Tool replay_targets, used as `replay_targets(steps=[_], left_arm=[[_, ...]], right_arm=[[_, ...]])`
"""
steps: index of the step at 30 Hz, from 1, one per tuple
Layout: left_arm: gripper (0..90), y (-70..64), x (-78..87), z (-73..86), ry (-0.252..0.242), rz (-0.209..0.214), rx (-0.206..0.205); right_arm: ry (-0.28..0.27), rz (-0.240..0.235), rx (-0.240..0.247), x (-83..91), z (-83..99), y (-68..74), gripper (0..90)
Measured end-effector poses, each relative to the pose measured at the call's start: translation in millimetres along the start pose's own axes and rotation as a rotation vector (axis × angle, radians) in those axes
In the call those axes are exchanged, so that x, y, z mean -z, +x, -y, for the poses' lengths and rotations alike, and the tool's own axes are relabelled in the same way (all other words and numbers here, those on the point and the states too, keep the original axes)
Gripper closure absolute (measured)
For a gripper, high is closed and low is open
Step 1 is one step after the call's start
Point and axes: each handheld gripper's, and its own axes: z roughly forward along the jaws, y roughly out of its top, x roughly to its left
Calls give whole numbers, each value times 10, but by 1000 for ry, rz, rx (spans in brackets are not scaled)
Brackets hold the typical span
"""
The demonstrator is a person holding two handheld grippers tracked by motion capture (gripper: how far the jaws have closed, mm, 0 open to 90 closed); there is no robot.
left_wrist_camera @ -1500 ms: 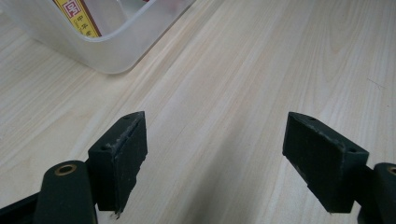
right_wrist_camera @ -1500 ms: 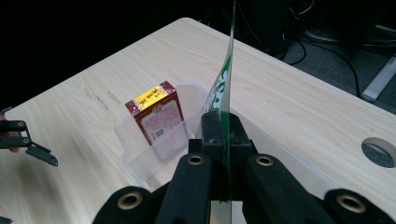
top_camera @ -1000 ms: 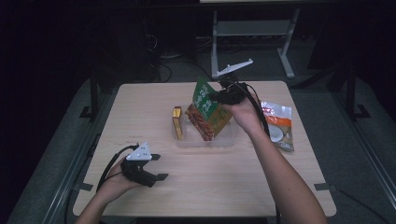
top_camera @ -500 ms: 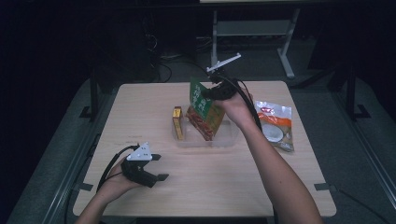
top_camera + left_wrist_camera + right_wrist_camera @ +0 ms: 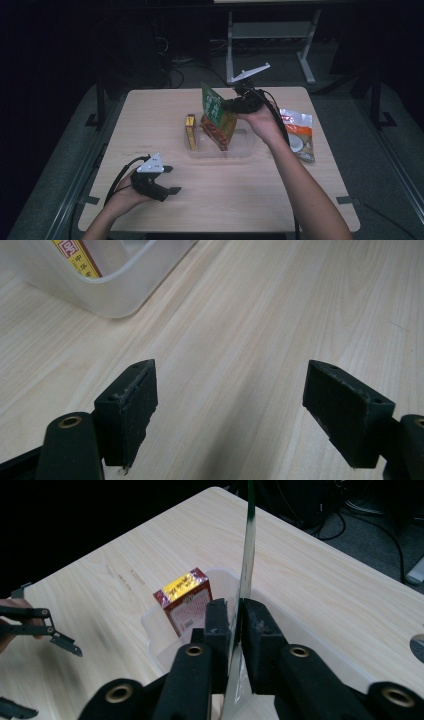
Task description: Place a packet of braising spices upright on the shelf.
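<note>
- Lowering a green-and-red snack pouch (image 5: 216, 117) into the clear plastic bin (image 5: 245, 149) looks like the step in hand; the pouch hangs tilted, its lower end inside the bin, its green top above the rim.
- The right gripper (image 5: 234, 105) has its fingers (image 5: 220, 630) closed tight on the pouch's thin edge; in the right gripper view the pouch (image 5: 247, 550) runs edge-on straight up between them.
- A small red-and-gold box (image 5: 190, 131) stands at the bin's left end, just beside the pouch.
- Next, I judge, the pouch should sink until it rests on the bin floor, clear of the box, before the fingers part.
- The left gripper (image 5: 167, 180) rests low over the near left of the counter (image 5: 150, 110), its fingers (image 5: 131, 405) spread wide and holding nothing, well apart from the bin.
- Another white snack bag (image 5: 297, 132) lies flat on the counter right of the bin.
</note>
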Motion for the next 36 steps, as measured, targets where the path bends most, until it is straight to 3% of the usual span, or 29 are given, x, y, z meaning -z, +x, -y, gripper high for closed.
replay_targets(steps=[2, 5, 17, 23, 25, 26, 28, 29, 30, 36], left_arm=[[215, -1, -3, -4, 5, -1, -2], [215, -4, -3, -5, 6, -1, -3], [215, -2, 1, 7, -1, 1, 3], [208, -8, -5, -1, 5, -2, -6], [200, -10, -9, -2, 2, -3, -4], [195, -8, -9, -2, 4, -4, -5], [191, -1, -16, 4, 1, -2, 0], [190, -1, -16, 4, 1, -2, 0], [188, 1, -17, 7, 3, -2, 5], [176, -5, -21, 13, 5, -3, 10]], right_arm=[[-5, 23, 13, 37, 27, -4, 893], [-10, 33, 20, 36, 18, -7, 898], [-16, 16, 37, -46, -112, 72, 854], [-19, 12, 31, -23, -68, 45, 746], [-22, 15, 35, -12, -49, 35, 653], [-33, 14, 25, 5, -26, 31, 545], [-37, 27, 32, 17, -1, 26, 430], [-37, 27, 32, 17, -1, 26, 430], [-46, 42, 37, 29, 33, 14, 347], [-72, 10, 43, 122, 176, -40, 261]])
